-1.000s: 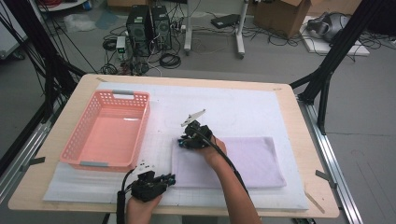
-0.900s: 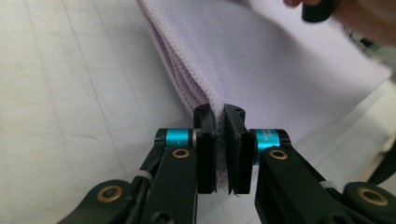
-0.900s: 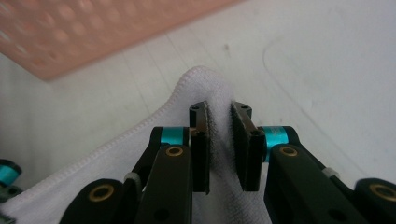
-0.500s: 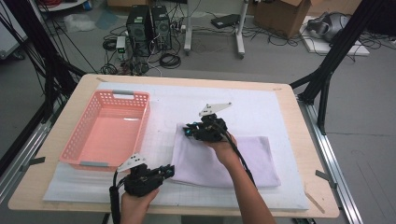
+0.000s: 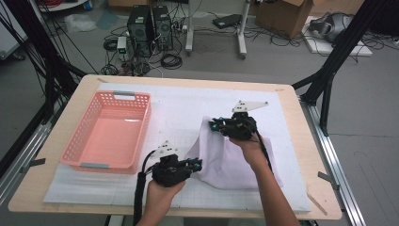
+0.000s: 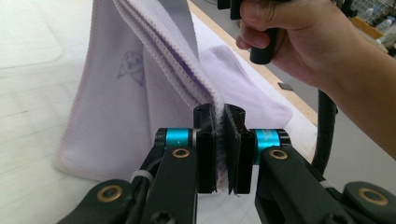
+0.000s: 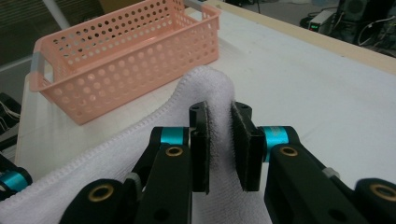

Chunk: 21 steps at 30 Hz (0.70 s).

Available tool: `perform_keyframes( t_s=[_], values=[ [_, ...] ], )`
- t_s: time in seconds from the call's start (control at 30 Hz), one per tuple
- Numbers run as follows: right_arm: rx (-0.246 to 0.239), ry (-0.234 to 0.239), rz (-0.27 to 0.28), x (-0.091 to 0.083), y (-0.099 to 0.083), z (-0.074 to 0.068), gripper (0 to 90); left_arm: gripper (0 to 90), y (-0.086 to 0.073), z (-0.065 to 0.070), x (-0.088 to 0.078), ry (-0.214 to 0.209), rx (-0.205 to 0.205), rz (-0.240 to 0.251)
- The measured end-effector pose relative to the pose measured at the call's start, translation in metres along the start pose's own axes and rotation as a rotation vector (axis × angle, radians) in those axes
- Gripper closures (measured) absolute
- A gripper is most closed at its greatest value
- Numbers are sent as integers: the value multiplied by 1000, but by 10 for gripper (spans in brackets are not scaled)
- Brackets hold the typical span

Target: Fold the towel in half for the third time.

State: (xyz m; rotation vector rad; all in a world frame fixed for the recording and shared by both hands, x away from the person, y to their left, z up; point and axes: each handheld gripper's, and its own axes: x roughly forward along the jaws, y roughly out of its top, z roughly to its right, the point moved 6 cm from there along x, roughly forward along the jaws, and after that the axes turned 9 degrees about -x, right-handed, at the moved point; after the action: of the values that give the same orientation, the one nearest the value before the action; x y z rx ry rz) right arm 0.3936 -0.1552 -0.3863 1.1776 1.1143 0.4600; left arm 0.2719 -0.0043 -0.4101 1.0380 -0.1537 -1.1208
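Observation:
A pale lilac towel (image 5: 226, 160) lies folded on the white mat, its left edge lifted off the table. My left gripper (image 5: 196, 164) is shut on the near left corner of the towel (image 6: 140, 93), whose doubled hem runs up from between the pads. My right gripper (image 5: 214, 125) is shut on the far left corner, held higher. In the right gripper view the towel (image 7: 205, 84) bulges over the closed pads. The right hand (image 6: 299, 42) shows above the cloth in the left gripper view.
A pink perforated basket (image 5: 110, 134) stands empty at the left of the white mat (image 5: 183, 103); its side (image 7: 121, 60) shows beyond the towel in the right gripper view. The wooden table edge (image 5: 310, 136) runs along the right. Cables and boxes lie on the floor behind.
Both grippers have risen and moved right, lifting the towel's left edge off the mat. The towel lay flat a second ago; its left part now hangs between the two grippers.

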Motion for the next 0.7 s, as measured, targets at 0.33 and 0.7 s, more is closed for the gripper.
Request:
perform_keyframes(
  t_s=[0.33, 0.7],
  values=[
    [63, -63, 0, -43, -31, 27, 781, 834, -9, 22, 56, -22, 2, -56],
    [110, -157, -71, -70, -82, 58, 783, 774, -18, 33, 97, -16, 8, -60]
  ],
)
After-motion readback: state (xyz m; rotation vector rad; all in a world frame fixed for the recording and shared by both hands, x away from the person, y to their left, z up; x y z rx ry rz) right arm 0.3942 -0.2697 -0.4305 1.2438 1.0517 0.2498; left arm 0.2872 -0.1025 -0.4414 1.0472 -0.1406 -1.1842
